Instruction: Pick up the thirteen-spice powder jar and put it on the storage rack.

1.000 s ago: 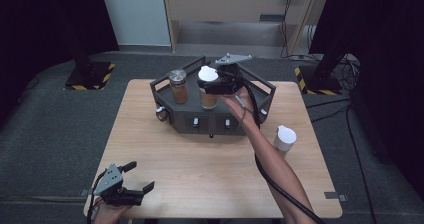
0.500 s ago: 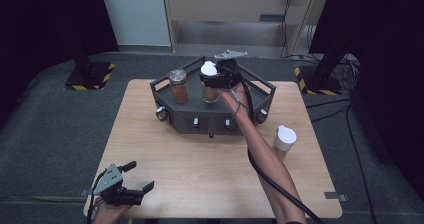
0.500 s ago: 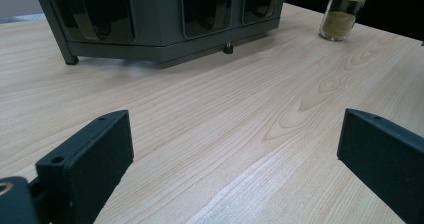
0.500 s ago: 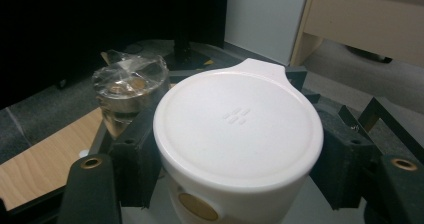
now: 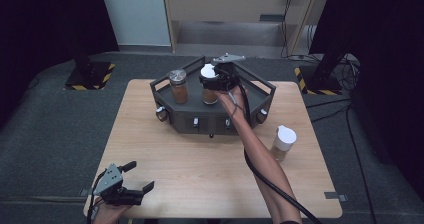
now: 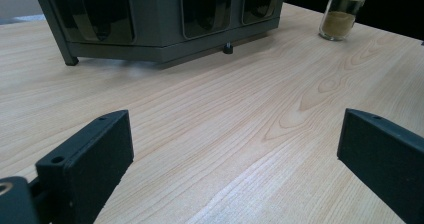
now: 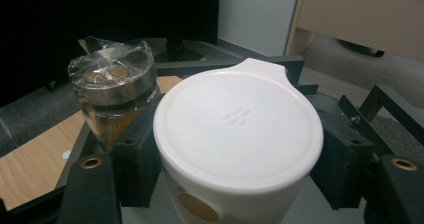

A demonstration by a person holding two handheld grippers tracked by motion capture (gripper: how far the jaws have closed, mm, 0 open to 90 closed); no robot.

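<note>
Wooden table, dark rack at its far side.
Right gripper clamps the white-lidded jar over the rack (beside a foil-topped jar); left gripper rests wide, holding nothing.

Bare light wooden tabletop lies open in front of the dark grey angular spice rack; to its right stands a white-capped glass spice jar.
</note>
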